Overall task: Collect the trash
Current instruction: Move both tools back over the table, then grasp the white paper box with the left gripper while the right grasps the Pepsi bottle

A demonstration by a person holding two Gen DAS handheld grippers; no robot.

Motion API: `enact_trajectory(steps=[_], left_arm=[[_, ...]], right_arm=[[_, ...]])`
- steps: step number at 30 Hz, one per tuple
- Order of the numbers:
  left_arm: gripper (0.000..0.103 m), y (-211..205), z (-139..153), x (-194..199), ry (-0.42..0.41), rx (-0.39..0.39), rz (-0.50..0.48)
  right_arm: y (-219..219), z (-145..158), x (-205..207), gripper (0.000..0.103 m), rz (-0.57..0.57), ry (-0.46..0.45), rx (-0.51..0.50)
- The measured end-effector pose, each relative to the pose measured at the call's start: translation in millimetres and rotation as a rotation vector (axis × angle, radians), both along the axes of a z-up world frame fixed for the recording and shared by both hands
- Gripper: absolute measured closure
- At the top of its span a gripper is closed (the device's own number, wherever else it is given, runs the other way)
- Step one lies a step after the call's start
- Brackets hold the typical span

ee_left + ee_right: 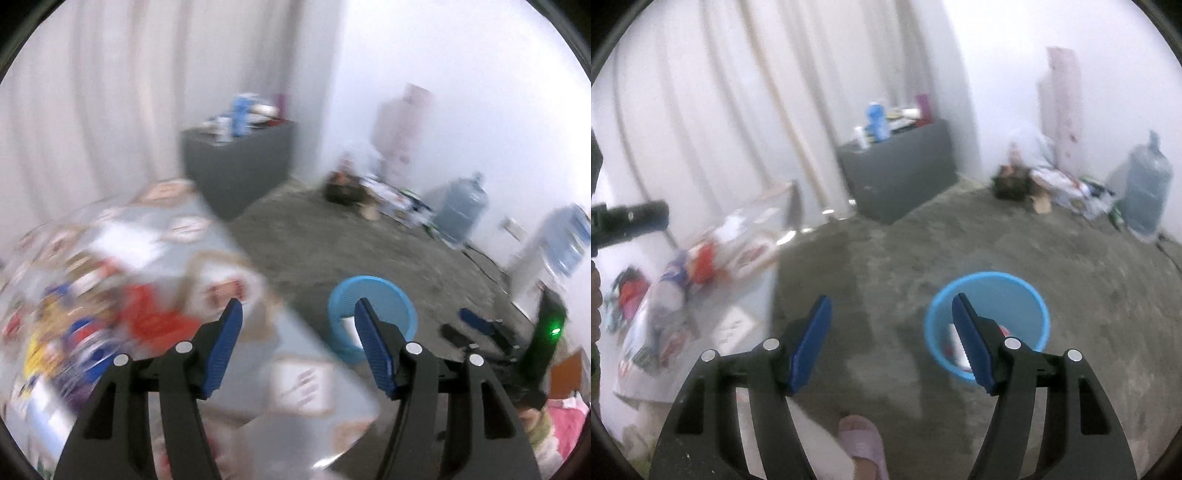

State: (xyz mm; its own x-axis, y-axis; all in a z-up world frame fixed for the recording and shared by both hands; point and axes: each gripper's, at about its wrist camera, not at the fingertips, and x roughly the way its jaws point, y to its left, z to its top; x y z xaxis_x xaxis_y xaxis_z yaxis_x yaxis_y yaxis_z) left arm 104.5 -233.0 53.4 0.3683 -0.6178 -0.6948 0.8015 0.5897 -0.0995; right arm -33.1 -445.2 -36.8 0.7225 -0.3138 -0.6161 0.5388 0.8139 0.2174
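Both grippers are hanging wide open with nothing in them, the left gripper (297, 308) over the table (325, 373) edge and the right gripper (891, 306) over the floor (960, 240). Blurred wrappers (147, 314) are lying on the table. The blue bin (988, 288) is standing on the floor, with 1 pale scrap (955, 341) showing inside.

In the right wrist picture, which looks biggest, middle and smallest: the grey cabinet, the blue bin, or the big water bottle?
As they look:
1. blue bin and grey cabinet: about alike, and the bin is nearer, so unsure.
2. water bottle: smallest, but farthest away.
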Motion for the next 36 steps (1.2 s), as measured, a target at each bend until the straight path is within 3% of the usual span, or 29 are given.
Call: enact_trajectory(steps=[6, 14, 19, 25, 30, 36], left_arm=[[0.042, 127, -8, 22, -0.020, -0.003, 0.271], [0.042, 210, -41, 45, 0.052, 0.004, 0.496], [0.030, 223, -68, 60, 0.127, 0.006, 0.576], [0.025, 226, -92, 84, 0.208, -0.011, 0.665], [0.021, 229, -107, 100, 0.248, -0.017, 0.740], [0.019, 230, -107, 107, 0.274, -0.046, 0.757]], right_arm=[[53, 15, 41, 0.038, 0.160, -0.040, -0.011], [125, 27, 131, 0.038, 0.424, -0.045, -0.031], [159, 26, 189, 0.038, 0.567, -0.017, -0.059], [182, 19, 238, 0.038, 0.681, 0.027, -0.055], [196, 7, 264, 0.038, 0.731, 0.083, -0.038], [200, -8, 279, 0.038, 0.741, 0.163, -0.001]])
